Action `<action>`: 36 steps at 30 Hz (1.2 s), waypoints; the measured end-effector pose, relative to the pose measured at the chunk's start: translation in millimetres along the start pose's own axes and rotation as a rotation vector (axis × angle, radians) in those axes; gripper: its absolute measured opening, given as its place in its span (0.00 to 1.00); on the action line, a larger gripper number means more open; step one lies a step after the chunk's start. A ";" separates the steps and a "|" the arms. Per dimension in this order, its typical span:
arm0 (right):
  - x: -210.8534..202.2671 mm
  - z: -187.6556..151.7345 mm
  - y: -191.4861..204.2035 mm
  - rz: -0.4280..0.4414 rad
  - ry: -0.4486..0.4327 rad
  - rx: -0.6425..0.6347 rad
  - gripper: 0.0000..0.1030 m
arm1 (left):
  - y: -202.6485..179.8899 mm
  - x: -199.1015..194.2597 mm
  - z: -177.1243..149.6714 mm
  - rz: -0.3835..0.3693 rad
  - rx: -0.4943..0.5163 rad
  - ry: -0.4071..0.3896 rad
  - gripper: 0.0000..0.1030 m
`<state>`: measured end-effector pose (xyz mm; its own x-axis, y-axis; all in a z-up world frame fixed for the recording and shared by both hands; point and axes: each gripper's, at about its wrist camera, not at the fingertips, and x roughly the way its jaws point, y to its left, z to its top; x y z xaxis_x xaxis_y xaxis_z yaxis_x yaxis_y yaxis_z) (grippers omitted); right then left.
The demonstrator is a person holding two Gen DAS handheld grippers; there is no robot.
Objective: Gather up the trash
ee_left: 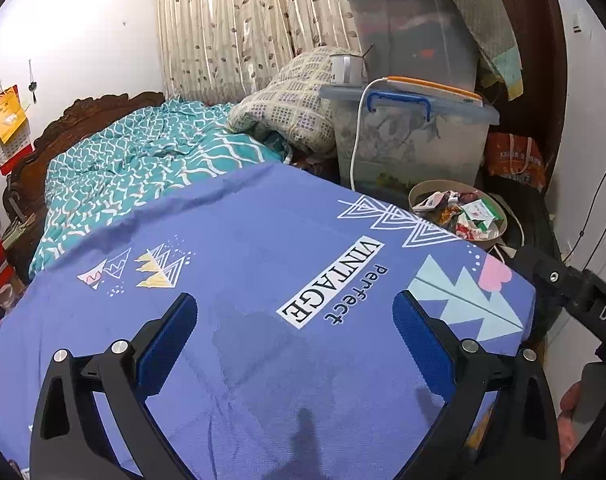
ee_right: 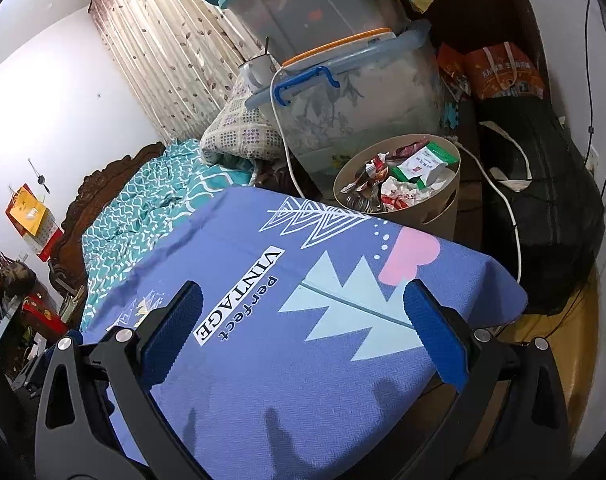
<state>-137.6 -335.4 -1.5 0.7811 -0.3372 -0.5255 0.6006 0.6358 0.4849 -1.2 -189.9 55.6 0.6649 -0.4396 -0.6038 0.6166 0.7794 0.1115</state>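
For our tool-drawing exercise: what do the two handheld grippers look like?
Both the left gripper and right gripper have black angular frames with silver round bolts and two fingers faced with textured blue pads. White lettering "DAS" marks the right gripper's black body in the left view.

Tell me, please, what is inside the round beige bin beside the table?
The bin holds crumpled wrappers and a green-and-white packet. Whatever lies beneath that top layer is covered.

The right gripper, jaws spread, hangs over a purple printed cloth; beyond, a beige round bin holds crumpled wrappers, perhaps snack packets.
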 end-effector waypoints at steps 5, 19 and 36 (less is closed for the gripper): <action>-1.5 -0.5 0.4 -0.002 -0.012 -0.006 0.97 | -0.1 -6.8 0.7 0.004 0.001 -0.031 0.92; -1.9 -3.4 0.8 -0.008 -0.012 -0.017 0.97 | 9.3 -11.2 0.7 -0.002 -0.031 -0.043 0.92; 4.4 -6.8 1.1 -0.017 0.013 -0.016 0.97 | 12.4 -13.4 3.1 0.025 -0.016 -0.068 0.92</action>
<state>-134.7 -331.4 -8.1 0.7684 -0.3390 -0.5429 0.6111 0.6407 0.4648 -1.1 -175.7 67.5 0.7075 -0.4487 -0.5460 0.5927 0.7975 0.1126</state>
